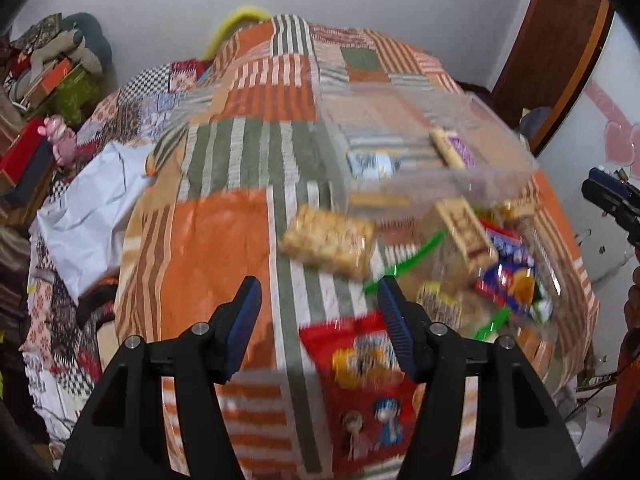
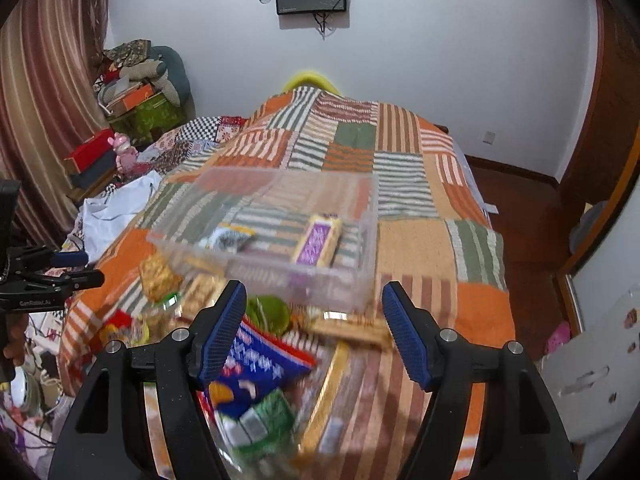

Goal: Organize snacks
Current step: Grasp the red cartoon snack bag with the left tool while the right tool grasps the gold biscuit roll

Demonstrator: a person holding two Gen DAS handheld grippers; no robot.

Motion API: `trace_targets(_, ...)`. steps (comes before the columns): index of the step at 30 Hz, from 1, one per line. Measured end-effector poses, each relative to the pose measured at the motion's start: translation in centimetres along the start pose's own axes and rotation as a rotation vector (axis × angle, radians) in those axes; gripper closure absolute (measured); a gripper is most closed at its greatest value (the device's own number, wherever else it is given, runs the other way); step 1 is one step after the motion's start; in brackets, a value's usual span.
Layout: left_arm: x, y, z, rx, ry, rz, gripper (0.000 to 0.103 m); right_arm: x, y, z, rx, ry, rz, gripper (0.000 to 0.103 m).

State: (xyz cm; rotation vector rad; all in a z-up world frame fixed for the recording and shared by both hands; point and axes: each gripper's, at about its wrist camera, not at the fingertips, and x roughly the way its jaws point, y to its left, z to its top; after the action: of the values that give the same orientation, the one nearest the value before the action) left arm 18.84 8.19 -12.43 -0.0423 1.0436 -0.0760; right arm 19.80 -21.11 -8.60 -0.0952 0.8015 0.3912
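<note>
Clear bin (image 2: 280, 240) on quilt (image 2: 404, 240), snacks (image 2: 256, 364) piled beside it. Left gripper (image 1: 318, 308) and right gripper (image 2: 314, 308): jaws apart, nothing held.

left gripper (image 1: 318, 304): fingers apart, empty | red snack bag (image 1: 360, 392) below | clear bin (image 1: 472, 184) on quilt (image 1: 216, 248)
</note>
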Motion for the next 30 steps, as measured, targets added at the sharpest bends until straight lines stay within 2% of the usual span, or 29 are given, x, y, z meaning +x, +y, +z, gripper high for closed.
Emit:
trace_targets(4, 0.1, -0.8, -2.6, 0.024, 0.032, -0.007, 0.042, -0.2, -0.6, -2.1, 0.021, 0.022, -0.005, 0.036)
trace_targets(8, 0.3, -1.5, -4.7, 0.026, 0.058, -0.049, 0.034, -0.3, -1.3, -3.6, 0.032, 0.04, -0.027, 0.036)
trace_targets(11, 0.8, -2.1, -5.6, 0.011, 0.084, -0.08, 0.034, -0.2, -2.1, -4.6, 0.059, 0.059, -0.028, 0.036)
trace_targets(15, 1.7, -2.9, -6.3, 0.005, 0.116, -0.09, 0.032, 0.4, -2.8, -5.7, 0.087, 0.084, -0.038, 0.036)
trace_targets(21, 2.2, -3.3, -6.7, -0.01, 0.109, -0.095, 0.026, 1.3, -2.6, -6.7, 0.099, 0.118, -0.032, 0.036)
trace_targets(27, 2.6, -4.1, -6.8, 0.018, 0.102, -0.073, 0.017, 2.3, -2.2, -7.3, 0.097, 0.135, -0.017, 0.036)
trace_targets(30, 3.6, -4.5, -7.0, 0.027, 0.122, -0.054, 0.015, 2.7, -2.1, -7.4, 0.097, 0.146, -0.012, 0.036)
